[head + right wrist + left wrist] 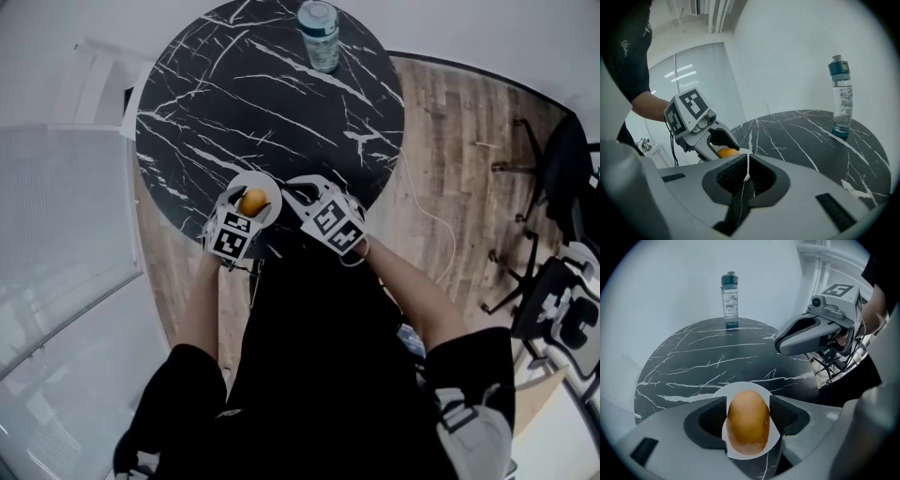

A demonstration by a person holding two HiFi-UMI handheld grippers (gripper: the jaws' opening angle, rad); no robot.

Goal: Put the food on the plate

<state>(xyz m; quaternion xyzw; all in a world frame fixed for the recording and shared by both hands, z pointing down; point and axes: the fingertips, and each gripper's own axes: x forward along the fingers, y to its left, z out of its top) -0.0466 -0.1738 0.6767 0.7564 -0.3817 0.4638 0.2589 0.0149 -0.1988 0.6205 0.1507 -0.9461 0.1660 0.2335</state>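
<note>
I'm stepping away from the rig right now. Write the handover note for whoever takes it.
Left gripper: jaws closed on the food, pointing down over the plate at the table's near edge.
Right gripper: jaws shut, empty, just beside the left one.
Done: the food is gripped and sits over the plate; whether it already rests on it cannot be told.
Left: probably lower it if needed, open the left jaws, then lift clear.

An office-like room: black swivel chairs on wood-plank floor near the round black marble-patterned bench, frosted glass partition beside it.
</note>
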